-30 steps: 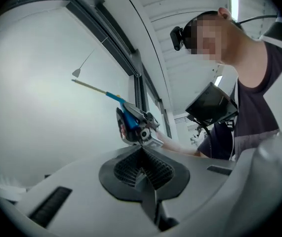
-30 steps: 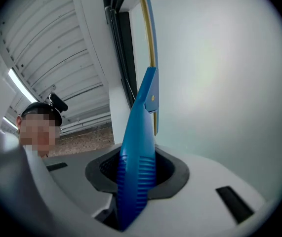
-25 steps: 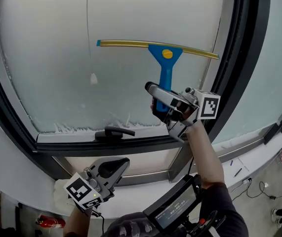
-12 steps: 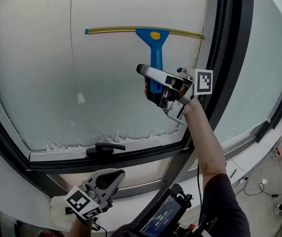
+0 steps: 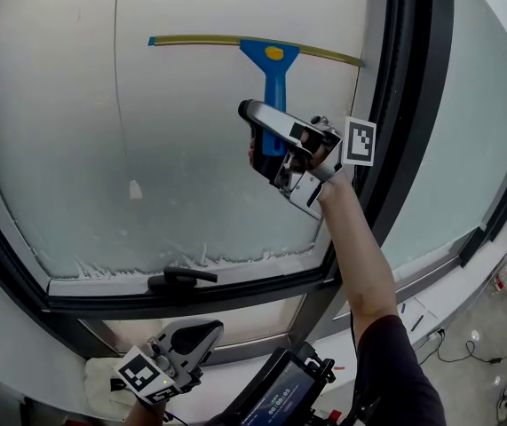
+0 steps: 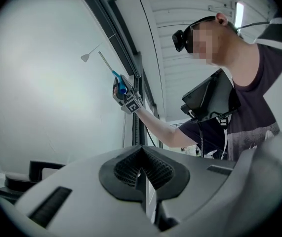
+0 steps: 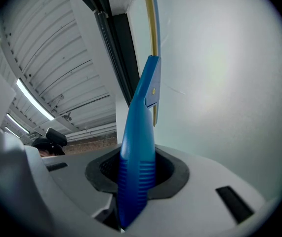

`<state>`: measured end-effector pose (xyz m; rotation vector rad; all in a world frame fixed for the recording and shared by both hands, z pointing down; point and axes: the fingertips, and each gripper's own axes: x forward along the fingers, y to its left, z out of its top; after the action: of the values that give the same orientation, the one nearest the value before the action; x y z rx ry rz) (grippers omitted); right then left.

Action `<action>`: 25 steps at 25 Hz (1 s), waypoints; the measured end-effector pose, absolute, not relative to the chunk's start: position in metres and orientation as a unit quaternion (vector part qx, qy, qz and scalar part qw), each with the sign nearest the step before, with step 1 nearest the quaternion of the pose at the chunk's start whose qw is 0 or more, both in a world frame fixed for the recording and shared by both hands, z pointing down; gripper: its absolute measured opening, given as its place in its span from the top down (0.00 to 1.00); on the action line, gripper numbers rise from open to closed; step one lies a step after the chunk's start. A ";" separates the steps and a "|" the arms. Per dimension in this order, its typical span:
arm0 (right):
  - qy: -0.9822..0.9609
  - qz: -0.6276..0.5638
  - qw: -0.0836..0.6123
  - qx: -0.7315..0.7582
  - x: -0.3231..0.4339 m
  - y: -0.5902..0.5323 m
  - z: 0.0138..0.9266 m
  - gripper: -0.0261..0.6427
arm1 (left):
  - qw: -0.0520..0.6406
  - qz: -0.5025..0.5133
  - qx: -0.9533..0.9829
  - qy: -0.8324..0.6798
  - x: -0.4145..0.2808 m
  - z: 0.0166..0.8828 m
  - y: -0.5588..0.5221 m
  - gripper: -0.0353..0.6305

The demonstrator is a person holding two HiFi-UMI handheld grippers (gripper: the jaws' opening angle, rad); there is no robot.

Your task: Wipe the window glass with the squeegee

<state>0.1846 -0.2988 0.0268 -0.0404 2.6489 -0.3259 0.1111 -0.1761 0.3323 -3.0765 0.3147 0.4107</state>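
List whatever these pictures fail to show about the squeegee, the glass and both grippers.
- Head view: the squeegee handle's lower end is buried in the right gripper.
- Head and right gripper views: whether the blade presses the window glass cannot be told.
- Head view: a white thing beneath the left gripper is half hidden by it, so it cannot be identified.
- Head view: the screen print is too small.

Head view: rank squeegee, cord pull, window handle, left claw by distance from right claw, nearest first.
1. Squeegee: clamped in the right claw.
2. Cord pull, left, and window handle, lower left: too close to call.
3. Left claw: bottom left.
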 end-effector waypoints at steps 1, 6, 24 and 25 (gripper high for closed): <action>0.965 -0.118 0.233 -0.015 0.184 -0.298 0.027 0.82 | 0.011 0.133 -0.986 0.100 0.111 0.334 -0.176 0.94; 0.960 -0.134 0.244 -0.017 0.185 -0.299 0.026 0.82 | 0.007 0.130 -0.985 0.114 0.108 0.340 -0.182 0.94; 0.930 -0.126 0.334 -0.088 0.200 -0.305 0.033 0.81 | -0.010 0.123 -0.985 0.116 0.104 0.344 -0.181 0.94; 0.927 -0.132 0.340 -0.085 0.201 -0.306 0.033 0.81 | -0.013 0.121 -0.985 0.118 0.105 0.343 -0.183 0.94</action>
<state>0.2008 -0.3056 0.0335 -0.2207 2.4127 -0.3425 0.1045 -0.1825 0.3435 -3.1215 0.3751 0.3830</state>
